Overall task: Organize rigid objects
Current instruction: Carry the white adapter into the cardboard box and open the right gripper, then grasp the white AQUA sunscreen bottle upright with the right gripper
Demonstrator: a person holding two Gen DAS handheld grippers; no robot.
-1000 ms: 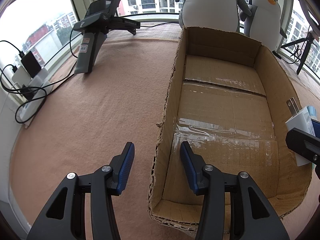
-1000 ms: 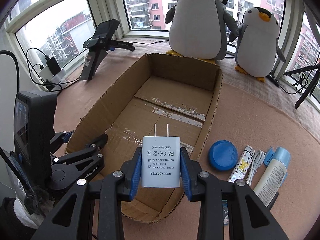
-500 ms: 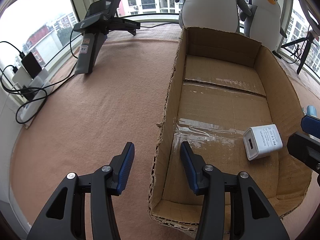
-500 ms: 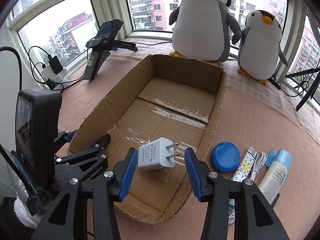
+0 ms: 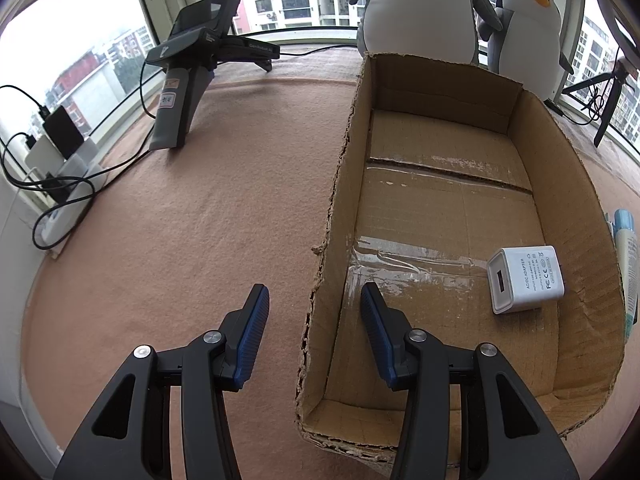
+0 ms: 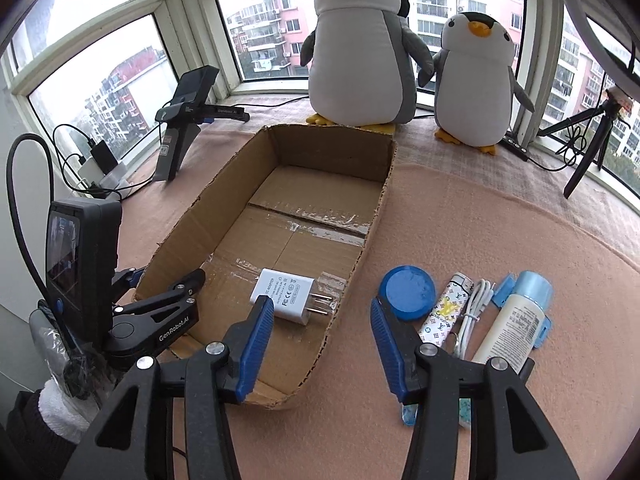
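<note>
Here's the left tool [image 5: 313, 291], jaws standing apart, one finger on each side of the cardboard box's [image 5: 560, 184] near left wall. Neither pad touches the cardboard, so it's straddling that ragged edge, not gripping it.

Over to the right tool [image 6: 321, 302]: its jaws have just been opening, and there's nothing between them. It hangs above the box's right wall, blue pads spread wide.

And there's the white power adapter [image 6: 286, 292], lying flat on the box floor near the front right corner, printed side up, its two prongs pointing toward the right wall. It sits just beside a strip of clear tape, free of both tools.

Outside the box, on the pink-covered bench [image 5: 200, 220], a row of items waits to the right: a blue round lid [image 6: 408, 292], a patterned cylinder [image 6: 444, 312] that may be a lighter, though it's hard to be sure from here, a coiled white cable [image 6: 472, 312], and a white tube [image 6: 516, 320] with a pale blue cap. They lie close together, near the box's right wall.

At the far end, two plush penguins [image 6: 360, 52] stand by the window.
</note>
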